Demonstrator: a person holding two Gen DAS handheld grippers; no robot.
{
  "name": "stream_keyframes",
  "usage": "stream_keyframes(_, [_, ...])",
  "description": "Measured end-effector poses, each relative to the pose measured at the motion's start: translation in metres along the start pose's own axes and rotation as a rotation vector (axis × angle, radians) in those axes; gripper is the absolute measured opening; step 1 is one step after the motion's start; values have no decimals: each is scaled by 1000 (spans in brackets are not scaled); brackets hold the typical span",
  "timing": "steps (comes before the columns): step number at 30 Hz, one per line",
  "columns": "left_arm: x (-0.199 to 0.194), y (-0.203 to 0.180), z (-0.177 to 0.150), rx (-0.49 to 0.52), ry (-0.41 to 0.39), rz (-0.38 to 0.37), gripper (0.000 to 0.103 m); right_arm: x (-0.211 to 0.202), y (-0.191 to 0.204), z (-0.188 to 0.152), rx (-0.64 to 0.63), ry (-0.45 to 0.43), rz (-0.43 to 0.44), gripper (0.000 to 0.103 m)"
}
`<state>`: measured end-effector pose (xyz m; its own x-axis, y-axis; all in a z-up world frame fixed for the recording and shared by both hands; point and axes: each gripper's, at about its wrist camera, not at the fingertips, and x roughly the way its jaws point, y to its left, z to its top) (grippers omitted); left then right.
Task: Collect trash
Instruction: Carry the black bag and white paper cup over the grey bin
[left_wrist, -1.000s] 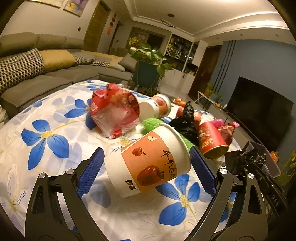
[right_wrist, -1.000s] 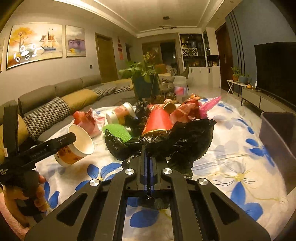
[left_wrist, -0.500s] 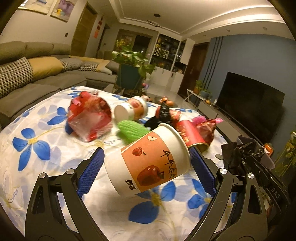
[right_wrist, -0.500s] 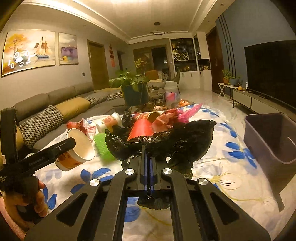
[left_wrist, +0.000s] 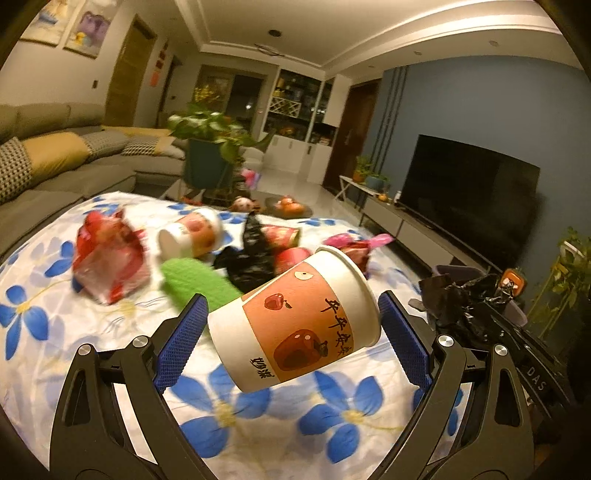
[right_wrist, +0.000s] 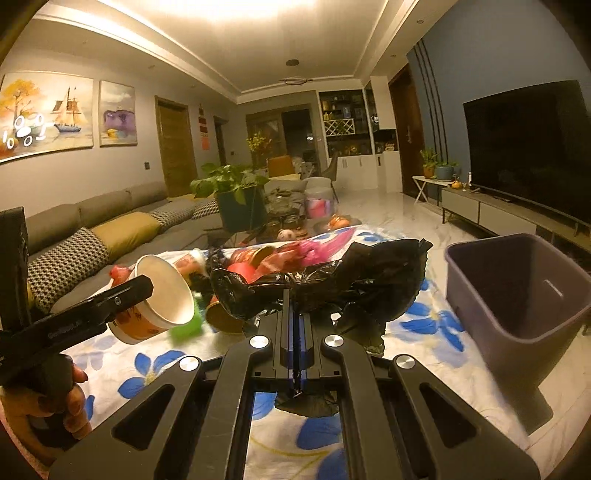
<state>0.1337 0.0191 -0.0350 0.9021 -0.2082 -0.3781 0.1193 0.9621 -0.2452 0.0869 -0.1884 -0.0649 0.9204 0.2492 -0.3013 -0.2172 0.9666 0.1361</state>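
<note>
- We find the left gripper (left_wrist: 291, 325) clamped on a paper cup (left_wrist: 299, 321), held clear above the floral tabletop (left_wrist: 110, 321); the blue pads bear on its base end and rim end.
- The cup's long axis runs crosswise between the pads, tilted, with the open mouth toward the right and slightly up.
- The right gripper (right_wrist: 294, 354) has its jaws together, pinching a crumpled black plastic bag (right_wrist: 354, 284) that spreads out ahead of the fingers.
- The purple bin (right_wrist: 517, 295) stands at the tabletop's right edge, open side up and apparently empty. It lies right of both grippers; we judge the right gripper nearer to it.
- In the left wrist view the bag in the right gripper sits between the cup and the bin, so we judge the cup's route to the bin crosses the right gripper's space.
- Remaining trash lies well behind the cup: a red wrapper (left_wrist: 107, 254), a second cup (left_wrist: 192, 236), a green piece (left_wrist: 192, 280), red tins and a pink wrapper, all blurred.
- Open room: bare cloth below the cup and in front of the bin; nothing visible obstructs the bin's mouth.
</note>
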Motion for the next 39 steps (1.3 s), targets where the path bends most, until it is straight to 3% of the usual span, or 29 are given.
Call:
stream_keyframes(8, [25, -51, 12, 71, -4, -82, 91, -14, -37, 11, 18, -55, -94, 3])
stream_keyframes(23, [90, -194, 32, 171, -42, -339, 92, -35, -154, 35, 87, -148, -366, 3])
stream_keyframes(33, [144, -267, 21, 223, -4, -459, 92, -22, -202, 30, 127, -145, -429, 3])
stream_keyframes(39, [168, -281, 13, 218, 28, -473, 92, -3, -223, 28, 160, -114, -422, 3])
